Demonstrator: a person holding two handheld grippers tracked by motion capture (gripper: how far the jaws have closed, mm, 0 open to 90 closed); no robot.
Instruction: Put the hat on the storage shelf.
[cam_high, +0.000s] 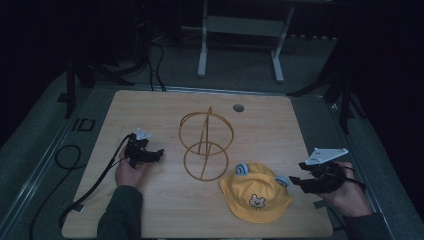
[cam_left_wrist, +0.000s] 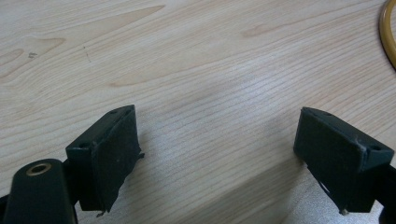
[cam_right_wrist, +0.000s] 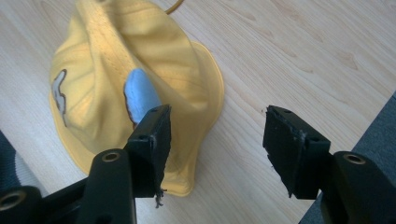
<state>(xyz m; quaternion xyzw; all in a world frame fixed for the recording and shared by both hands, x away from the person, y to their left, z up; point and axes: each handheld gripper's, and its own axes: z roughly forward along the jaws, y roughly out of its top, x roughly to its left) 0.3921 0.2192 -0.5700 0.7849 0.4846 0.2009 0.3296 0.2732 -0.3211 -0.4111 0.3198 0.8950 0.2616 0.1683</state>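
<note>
In the high view the yellow bucket hat (cam_high: 256, 196) lies near the table (cam_high: 150, 110)'s front edge, just in front of the wire stand (cam_high: 206, 145), with the right gripper (cam_high: 296, 181) beside its brim. In the left gripper view the left gripper (cam_left_wrist: 217, 154)'s fingers stand wide apart over bare wood (idle for now). In the right gripper view the fingers (cam_right_wrist: 152, 140) are apart, one against the blue ear (cam_right_wrist: 140, 97); better to slide onto the brim before closing.

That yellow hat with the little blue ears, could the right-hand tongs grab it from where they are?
Probably yes. The right tongs are open beside the yellow hat, one jaw already over its brim near a blue ear, with bare table between the jaws.
</note>
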